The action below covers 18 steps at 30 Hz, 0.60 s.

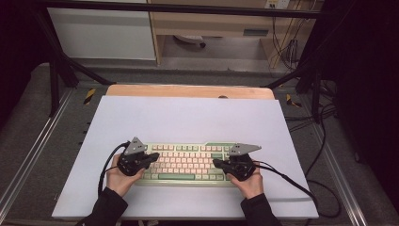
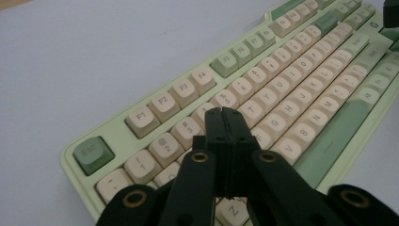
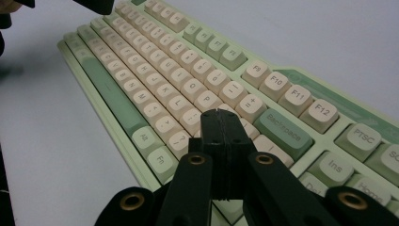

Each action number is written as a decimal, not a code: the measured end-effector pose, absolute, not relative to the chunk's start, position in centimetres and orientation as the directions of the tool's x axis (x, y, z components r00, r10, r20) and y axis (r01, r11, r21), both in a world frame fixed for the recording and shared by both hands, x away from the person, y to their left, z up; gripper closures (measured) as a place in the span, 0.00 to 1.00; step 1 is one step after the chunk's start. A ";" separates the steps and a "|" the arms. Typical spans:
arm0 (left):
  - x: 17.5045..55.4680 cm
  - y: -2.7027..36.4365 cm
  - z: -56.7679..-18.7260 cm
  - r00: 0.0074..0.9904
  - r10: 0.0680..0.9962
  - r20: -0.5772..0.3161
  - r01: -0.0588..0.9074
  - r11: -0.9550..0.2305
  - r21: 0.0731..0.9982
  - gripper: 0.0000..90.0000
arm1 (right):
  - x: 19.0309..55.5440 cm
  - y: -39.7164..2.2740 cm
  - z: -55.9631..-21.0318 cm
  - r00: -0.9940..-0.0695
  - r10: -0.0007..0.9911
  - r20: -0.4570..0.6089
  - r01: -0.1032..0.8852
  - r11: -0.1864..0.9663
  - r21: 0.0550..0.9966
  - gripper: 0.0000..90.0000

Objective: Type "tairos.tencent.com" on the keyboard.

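A pale green keyboard (image 1: 188,163) with cream and green keys lies on a white sheet near the table's front. My left gripper (image 1: 153,158) hovers over its left end, jaws shut with nothing between them; in the left gripper view its tips (image 2: 224,112) sit above the number and letter rows of the keyboard (image 2: 291,66). My right gripper (image 1: 217,163) is over the right end, also shut and empty; in the right gripper view its tips (image 3: 219,114) hang above keys left of the Backspace key (image 3: 284,131). Whether the tips touch keys I cannot tell.
The white sheet (image 1: 188,117) covers a wooden table (image 1: 188,90). Black frame bars (image 1: 56,66) stand at the back left and right. Cables (image 1: 306,183) trail off to the right. A person's hands (image 1: 120,181) hold both grippers from the front edge.
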<state>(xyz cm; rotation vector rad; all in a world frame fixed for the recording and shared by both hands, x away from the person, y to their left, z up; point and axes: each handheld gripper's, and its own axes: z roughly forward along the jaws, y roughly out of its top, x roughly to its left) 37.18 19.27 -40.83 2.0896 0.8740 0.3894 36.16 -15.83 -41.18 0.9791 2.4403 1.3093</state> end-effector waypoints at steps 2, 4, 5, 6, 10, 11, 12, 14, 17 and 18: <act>37.4 18.9 -41.0 0.714 0.699 -0.026 0.449 -0.429 0.783 1.00 | 36.1 -16.0 -41.3 -0.759 0.639 0.123 0.457 0.389 0.800 1.00; 37.6 18.5 -41.2 0.716 0.698 -0.026 0.451 -0.434 0.780 1.00 | 36.0 -16.2 -41.3 -0.756 0.641 0.130 0.463 0.384 0.799 1.00; 37.7 18.3 -41.2 0.716 0.698 -0.025 0.453 -0.436 0.778 1.00 | 35.9 -16.3 -41.4 -0.757 0.642 0.125 0.461 0.389 0.798 1.00; 37.7 18.2 -41.3 0.717 0.697 -0.025 0.454 -0.439 0.776 1.00 | 35.9 -16.3 -41.4 -0.756 0.642 0.126 0.462 0.387 0.798 1.00; 38.0 17.8 -41.7 0.718 0.696 -0.029 0.459 -0.442 0.771 1.00 | 35.9 -16.4 -41.4 -0.759 0.638 0.127 0.460 0.388 0.799 1.00; 38.1 17.7 -41.7 0.718 0.696 -0.027 0.460 -0.444 0.769 1.00 | 35.8 -16.4 -41.5 -0.759 0.638 0.128 0.461 0.387 0.799 1.00; 38.1 17.6 -41.8 0.719 0.695 -0.028 0.461 -0.446 0.767 1.00 | 35.8 -16.4 -41.5 -0.758 0.639 0.131 0.464 0.387 0.797 1.00; 38.2 17.5 -42.0 0.719 0.694 -0.027 0.464 -0.450 0.763 1.00 | 35.8 -16.4 -41.5 -0.759 0.638 0.129 0.462 0.388 0.797 1.00; 38.3 17.2 -42.2 0.721 0.692 -0.027 0.464 -0.453 0.761 1.00 | 35.8 -16.5 -41.5 -0.758 0.639 0.129 0.462 0.388 0.797 1.00; 38.3 17.1 -42.3 0.723 0.690 -0.025 0.463 -0.458 0.759 1.00 | 35.8 -16.5 -41.5 -0.758 0.639 0.130 0.463 0.386 0.798 1.00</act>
